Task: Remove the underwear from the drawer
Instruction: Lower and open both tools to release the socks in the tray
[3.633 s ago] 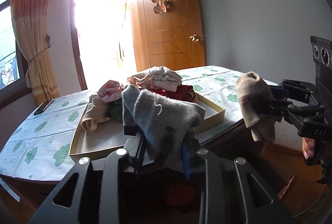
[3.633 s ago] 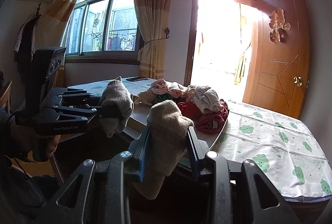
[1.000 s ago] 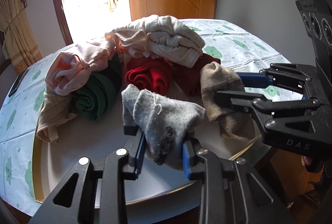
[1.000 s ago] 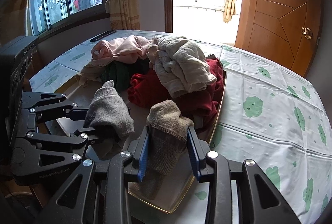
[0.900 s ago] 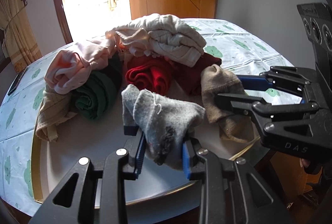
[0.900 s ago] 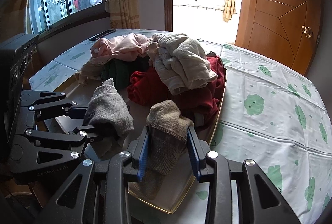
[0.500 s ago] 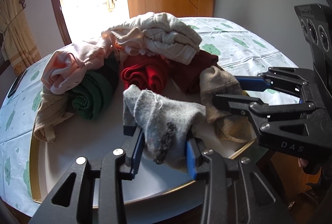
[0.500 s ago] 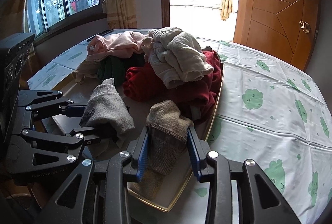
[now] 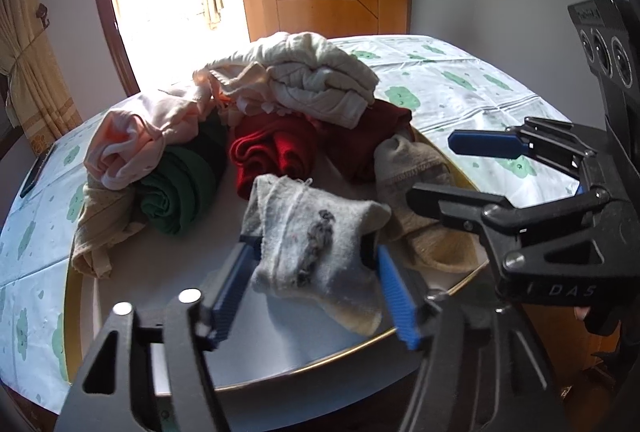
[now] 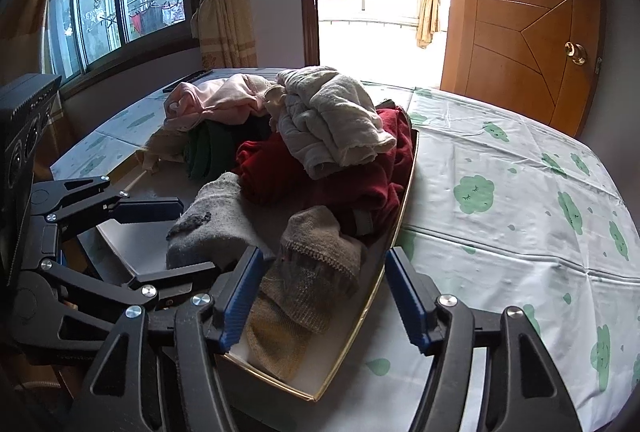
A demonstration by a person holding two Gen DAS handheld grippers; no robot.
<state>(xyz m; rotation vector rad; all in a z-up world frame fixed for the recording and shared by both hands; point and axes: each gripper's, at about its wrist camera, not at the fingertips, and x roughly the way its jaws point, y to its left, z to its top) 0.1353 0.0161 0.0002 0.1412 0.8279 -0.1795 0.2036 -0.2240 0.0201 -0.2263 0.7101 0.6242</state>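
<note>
Releasing socks into the tray (image 10: pixel 404 187) | left gripper (image 9: pixel 316 264) spread wide around grey sock (image 9: pixel 312 244) | right gripper (image 10: pixel 320 284) wide, brown sock (image 10: pixel 308 272) resting loose | next, judged: back both clear.

Count, shallow box on the table:

- Socks: two. One grey sock (image 9: pixel 316 248), one brown sock (image 10: pixel 308 272).
- Rolled or bunched garments behind them: at least five. One cream bundle (image 9: pixel 312 83), one pink piece (image 9: pixel 136 139), one green roll (image 9: pixel 176 187), one tan piece (image 9: pixel 100 228), and red cloth (image 9: pixel 272 151), which may be one item or two; folds hide the split.
- Boxes: one, gold-edged box (image 10: pixel 404 191).
- Grippers: two, left gripper (image 9: pixel 316 292) and right gripper (image 10: pixel 324 296).
</note>
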